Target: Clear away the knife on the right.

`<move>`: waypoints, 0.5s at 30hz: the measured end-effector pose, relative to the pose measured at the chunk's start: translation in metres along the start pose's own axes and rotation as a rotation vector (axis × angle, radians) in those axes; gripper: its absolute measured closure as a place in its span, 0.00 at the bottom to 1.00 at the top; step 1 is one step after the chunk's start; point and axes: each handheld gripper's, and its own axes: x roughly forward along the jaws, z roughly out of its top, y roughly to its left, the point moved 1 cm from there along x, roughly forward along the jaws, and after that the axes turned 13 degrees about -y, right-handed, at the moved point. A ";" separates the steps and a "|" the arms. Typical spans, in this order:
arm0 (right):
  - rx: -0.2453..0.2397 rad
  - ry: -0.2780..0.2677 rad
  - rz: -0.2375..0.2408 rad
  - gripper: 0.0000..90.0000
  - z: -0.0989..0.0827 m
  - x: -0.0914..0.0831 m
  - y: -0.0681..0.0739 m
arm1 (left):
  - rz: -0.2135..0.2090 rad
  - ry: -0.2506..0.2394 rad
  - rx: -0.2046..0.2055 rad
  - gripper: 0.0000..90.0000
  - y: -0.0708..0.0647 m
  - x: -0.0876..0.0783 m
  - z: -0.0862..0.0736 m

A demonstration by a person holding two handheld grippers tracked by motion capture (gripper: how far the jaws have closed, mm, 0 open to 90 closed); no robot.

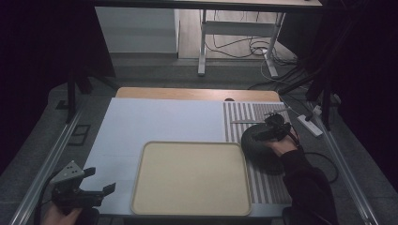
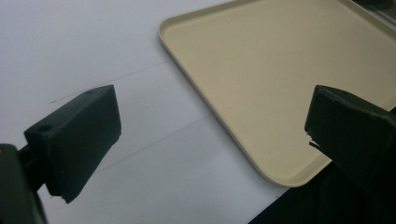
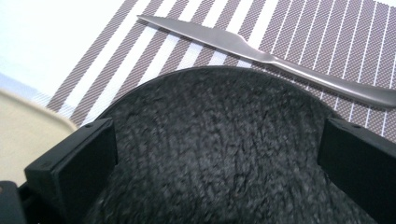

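Both jaws of the right gripper point(image 3: 217, 168) stand apart over a dark fuzzy bowl point(image 3: 215, 149); left gripper point(image 1: 96, 185) gapes unladen.

The left gripper point(image 1: 96, 185) sits at the near left, held low in the person's left hand point(image 1: 58, 214), its jaws spread wide and pointing right. The right gripper point(image 1: 274, 127) is out at the far right (a dark sleeve point(image 1: 307, 185) trails back from it), its jaws also parted wide, angled down.
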 end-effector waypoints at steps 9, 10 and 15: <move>-0.002 0.020 -0.014 0.00 0.008 0.017 -0.008 | -0.001 0.001 -0.001 0.03 0.000 0.000 0.000; -0.003 0.023 -0.012 0.00 0.008 0.019 -0.008 | -0.001 0.001 -0.001 0.03 0.000 0.000 0.000; -0.035 0.042 -0.019 0.01 0.013 0.025 -0.010 | -0.002 0.000 -0.004 0.03 0.000 0.000 0.000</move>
